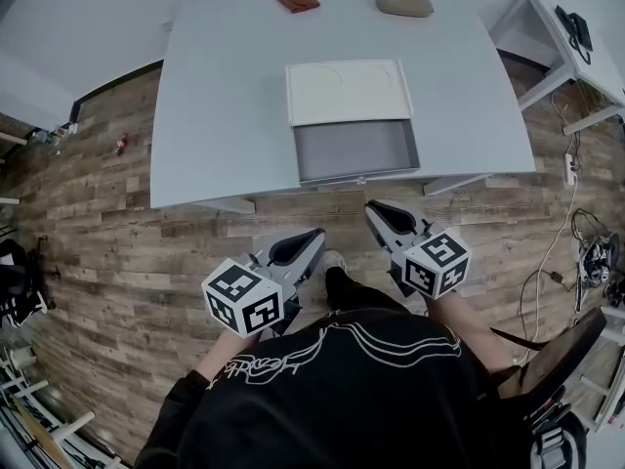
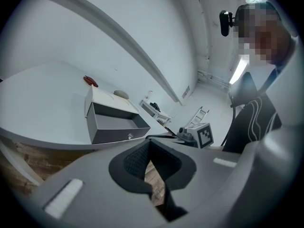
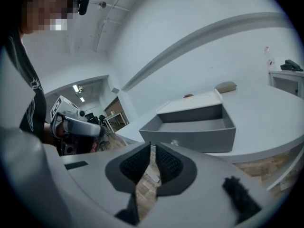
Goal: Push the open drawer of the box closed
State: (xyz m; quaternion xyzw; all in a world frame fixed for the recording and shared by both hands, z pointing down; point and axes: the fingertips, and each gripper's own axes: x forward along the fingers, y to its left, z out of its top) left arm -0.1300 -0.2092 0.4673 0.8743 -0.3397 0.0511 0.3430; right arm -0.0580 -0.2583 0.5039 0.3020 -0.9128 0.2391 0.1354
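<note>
White box (image 1: 348,92) flat on table's near edge, grey drawer (image 1: 356,151) pulled fully open, empty, small front knob

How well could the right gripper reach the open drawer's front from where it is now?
Probably yes. The right gripper hangs just off the table, jaws together and empty, pointing towards the drawer front. Only open air shows between them, so a short forward push looks unobstructed.
</note>
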